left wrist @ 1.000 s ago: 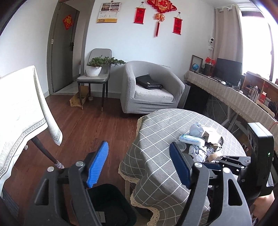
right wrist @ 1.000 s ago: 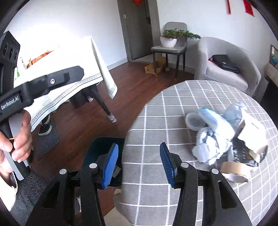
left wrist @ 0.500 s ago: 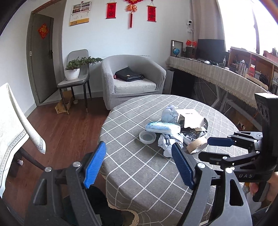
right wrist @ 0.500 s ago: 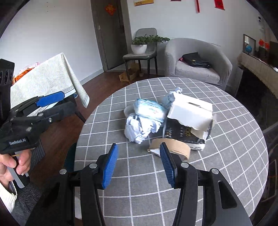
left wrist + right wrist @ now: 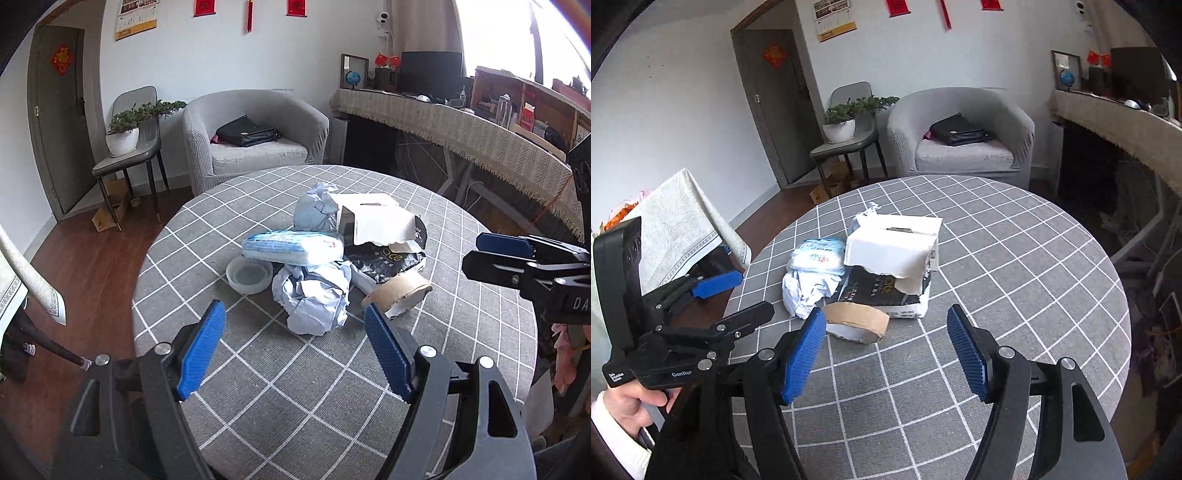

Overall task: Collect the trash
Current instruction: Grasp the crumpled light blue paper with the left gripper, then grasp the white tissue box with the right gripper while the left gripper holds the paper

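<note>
While both tongs hover over the round gray checked tabletop (image 5: 461, 369), the trash pile sits mid-table, so here's what each cam gets. From the left wrist cam, the left tongs (image 5: 295, 350) are wide open with nothing between the blue pads, and the crumpled paper wad (image 5: 314, 299) sits just past them at 12 o'clock. Same view shows a small white bowl (image 5: 249, 275) at 9 o'clock of the wad, which the right cam doesn't show at all, plus a bluish bag (image 5: 314, 214) behind the wipes pack (image 5: 291, 249). The right tongs poke in from 3 o'clock.

The right wrist cam has the right tongs (image 5: 886, 350) with jaws opening, also empty. It shows the torn white box (image 5: 892, 249) straight on at 12 o'clock, black packaging (image 5: 875, 291) under it, and the cardboard tape ring (image 5: 857, 321) nearest. It also catches a hand (image 5: 628, 406) gripping the left tongs at 8 o'clock.
</note>
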### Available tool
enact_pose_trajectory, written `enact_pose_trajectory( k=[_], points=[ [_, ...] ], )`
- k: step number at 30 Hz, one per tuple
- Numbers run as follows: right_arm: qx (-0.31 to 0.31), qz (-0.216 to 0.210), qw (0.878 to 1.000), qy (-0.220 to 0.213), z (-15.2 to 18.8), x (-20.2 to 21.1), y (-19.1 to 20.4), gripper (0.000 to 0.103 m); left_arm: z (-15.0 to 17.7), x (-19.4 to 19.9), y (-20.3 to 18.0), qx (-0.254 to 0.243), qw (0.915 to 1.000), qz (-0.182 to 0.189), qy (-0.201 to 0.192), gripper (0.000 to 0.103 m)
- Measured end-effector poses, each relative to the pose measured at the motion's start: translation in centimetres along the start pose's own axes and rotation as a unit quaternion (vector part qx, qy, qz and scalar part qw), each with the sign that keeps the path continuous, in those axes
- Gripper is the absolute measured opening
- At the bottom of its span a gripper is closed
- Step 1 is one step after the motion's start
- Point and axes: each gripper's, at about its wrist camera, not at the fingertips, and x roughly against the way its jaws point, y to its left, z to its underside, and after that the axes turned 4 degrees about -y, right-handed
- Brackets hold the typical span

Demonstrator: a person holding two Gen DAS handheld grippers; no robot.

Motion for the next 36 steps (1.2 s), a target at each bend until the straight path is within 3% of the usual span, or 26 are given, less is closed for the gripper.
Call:
enact_pose_trajectory(
  k=[6,13,15,21,36],
  points=[
    [0.0,0.0,1.0,0.005,-0.5,-0.9,-1.0,0.072,-0.2,-2.2,0.1,0.013,0.9998,0.002,0.017,0.075],
    [0.001,-0.007,1.0,0.006,-1.3,-1.7,-1.9,0.078,-0.9,-3.9,-0.1,0.036,0.9988,0.016,0.031,0.057],
    [0.001,-0.01,1.0,0.003,-1.6,-1.7,-1.9,0.084,-1.0,-4.0,-0.2,0.035,0.9988,0.016,0.03,0.055],
    [0.012,-0.019,1.0,0.001,-3.0,-2.5,-1.1,0.089,-1.0,-3.7,-0.3,0.027,0.9989,0.026,0.029,0.053],
    [0.021,-0.038,0.999,0.028,-5.5,-6.6,-0.5,0.093,0.4,-1.7,0.2,0.019,0.9972,0.063,0.036,0.053]
  ],
)
